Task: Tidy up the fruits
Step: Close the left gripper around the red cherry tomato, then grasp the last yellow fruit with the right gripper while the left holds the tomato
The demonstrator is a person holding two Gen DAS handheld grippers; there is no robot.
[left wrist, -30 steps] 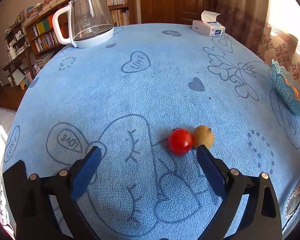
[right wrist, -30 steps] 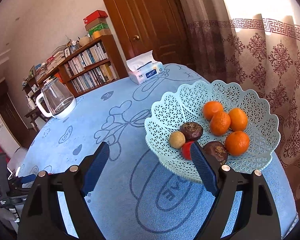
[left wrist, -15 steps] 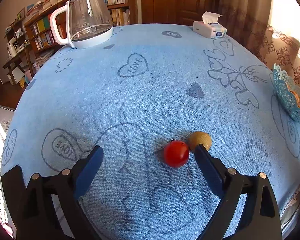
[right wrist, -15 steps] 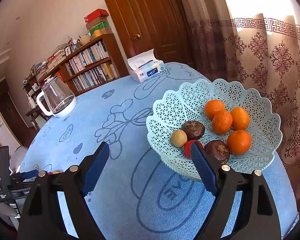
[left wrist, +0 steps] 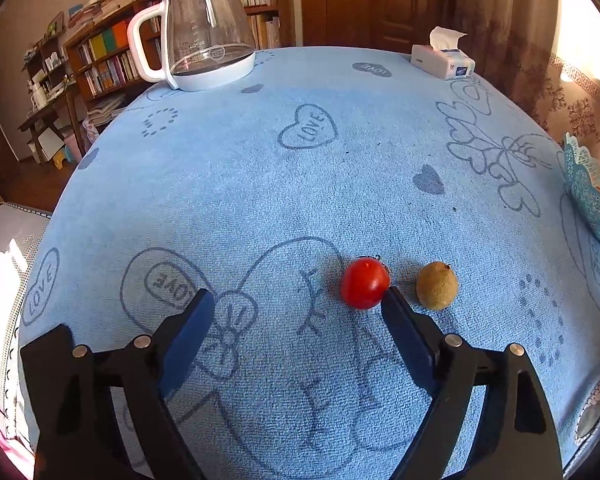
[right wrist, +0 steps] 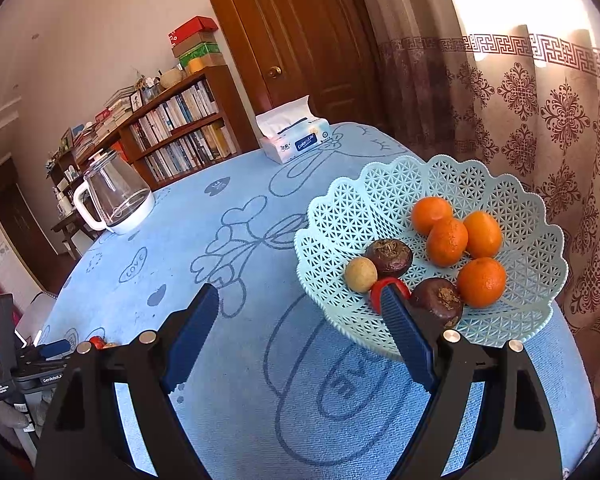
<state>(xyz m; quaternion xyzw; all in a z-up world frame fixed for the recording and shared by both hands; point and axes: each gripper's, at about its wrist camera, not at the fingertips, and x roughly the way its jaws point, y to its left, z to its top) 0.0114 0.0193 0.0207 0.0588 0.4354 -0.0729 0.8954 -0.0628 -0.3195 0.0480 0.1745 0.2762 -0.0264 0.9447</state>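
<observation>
My left gripper (left wrist: 296, 300) is closing, jaws not yet pressing; the tomato (left wrist: 365, 283) sits at its right fingertip, a kiwi (left wrist: 437, 286) just beyond on the tabletop (left wrist: 300, 168). My right gripper (right wrist: 300, 300) hangs released before the fruit basket (right wrist: 532, 280).

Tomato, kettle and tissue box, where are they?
Tomato (left wrist: 365, 283): left wrist view, middle of its red skin.
Kettle (left wrist: 208, 28): left wrist view, glass body.
Tissue box (right wrist: 296, 141): right wrist view, front face.

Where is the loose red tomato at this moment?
In the left wrist view, the red tomato lies on the blue tablecloth, just left of the brown kiwi, beside the left gripper's right fingertip.
</observation>
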